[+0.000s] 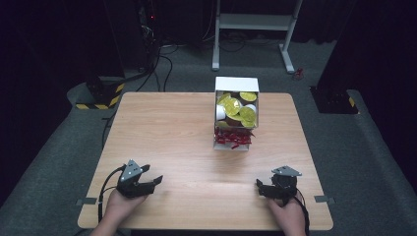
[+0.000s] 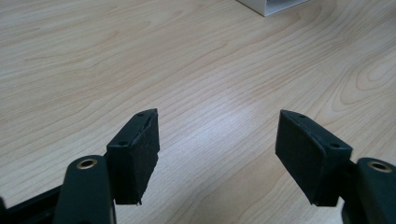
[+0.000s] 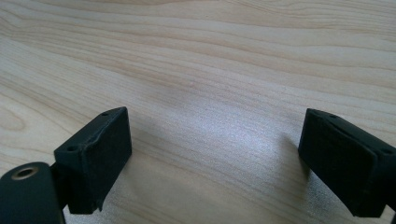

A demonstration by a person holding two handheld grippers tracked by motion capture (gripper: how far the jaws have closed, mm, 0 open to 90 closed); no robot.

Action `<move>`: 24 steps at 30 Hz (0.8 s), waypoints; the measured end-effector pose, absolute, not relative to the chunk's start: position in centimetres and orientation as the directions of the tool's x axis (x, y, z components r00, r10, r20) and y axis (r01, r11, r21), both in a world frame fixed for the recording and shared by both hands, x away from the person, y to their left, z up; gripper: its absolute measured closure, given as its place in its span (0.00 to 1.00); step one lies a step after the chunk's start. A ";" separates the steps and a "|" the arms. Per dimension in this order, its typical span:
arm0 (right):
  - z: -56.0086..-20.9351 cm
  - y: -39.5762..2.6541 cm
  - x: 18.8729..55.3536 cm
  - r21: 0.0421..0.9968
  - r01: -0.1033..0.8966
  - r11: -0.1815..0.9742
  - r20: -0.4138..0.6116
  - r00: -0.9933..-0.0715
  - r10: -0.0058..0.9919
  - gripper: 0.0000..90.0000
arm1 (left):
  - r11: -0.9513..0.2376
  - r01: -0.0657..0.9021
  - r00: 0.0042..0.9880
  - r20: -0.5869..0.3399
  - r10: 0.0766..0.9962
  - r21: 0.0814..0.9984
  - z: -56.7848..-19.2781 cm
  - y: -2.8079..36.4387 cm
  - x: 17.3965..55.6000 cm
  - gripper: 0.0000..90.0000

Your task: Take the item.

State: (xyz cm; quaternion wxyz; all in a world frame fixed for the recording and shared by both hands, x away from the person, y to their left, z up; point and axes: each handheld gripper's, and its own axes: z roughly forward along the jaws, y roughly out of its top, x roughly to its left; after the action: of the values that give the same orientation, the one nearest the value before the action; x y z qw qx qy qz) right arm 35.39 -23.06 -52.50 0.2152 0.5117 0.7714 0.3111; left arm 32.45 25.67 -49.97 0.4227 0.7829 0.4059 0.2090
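Dark curtains and grey carpet are surrounding a pale wooden table, with a white metal frame standing beyond its far edge.

High view: a white box is sitting toward the far side of the table, slightly right of centre, lid flap raised. Gold coins are filling its far part; a white cup is lying among them; red shreds are showing at its near end. The left gripper is resting well short of the box, to its near left, jaws spread and holding nothing. The right gripper is waiting near and slightly right of the box, also spread and empty.

Left gripper view: its two black pads are standing wide apart over bare wood, and a corner of the box is peeking in far ahead.

Right gripper view: its pads are gaping over bare wood, nothing between them.

Judgement: the reach toward the box is likely the step in hand. Doing it well is calling for keeping the jaws wide, approaching from above, and picking one coin by its edge so the neighbours are not being scattered, while the other gripper is steadying the box wall.
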 end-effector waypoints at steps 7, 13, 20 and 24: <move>-52.5 -23.0 35.4 0.701 0.655 0.283 -0.015 -0.383 0.924 0.11 | -0.313 0.441 0.590 -0.009 0.807 0.841 -49.3 25.3 32.2 0.34; -52.5 -23.0 35.3 0.699 0.658 0.280 -0.011 -0.381 0.924 0.11 | -0.300 0.430 0.591 -0.014 0.806 0.851 -48.6 24.8 32.3 0.34; -52.5 -23.0 35.4 0.701 0.656 0.282 -0.013 -0.383 0.924 0.11 | -0.318 0.427 0.597 0.000 0.802 0.847 -48.0 24.4 32.5 0.34; -52.5 -23.0 35.4 0.701 0.656 0.280 -0.013 -0.381 0.924 0.11 | -0.345 0.420 0.605 0.024 0.796 0.840 -47.6 24.0 32.6 0.34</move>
State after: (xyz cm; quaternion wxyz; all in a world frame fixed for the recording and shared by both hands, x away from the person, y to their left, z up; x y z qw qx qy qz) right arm 35.42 -23.02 -52.49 0.2154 0.5129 0.7705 0.3113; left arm 32.57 24.05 -47.59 0.4236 0.7894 0.3849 0.2218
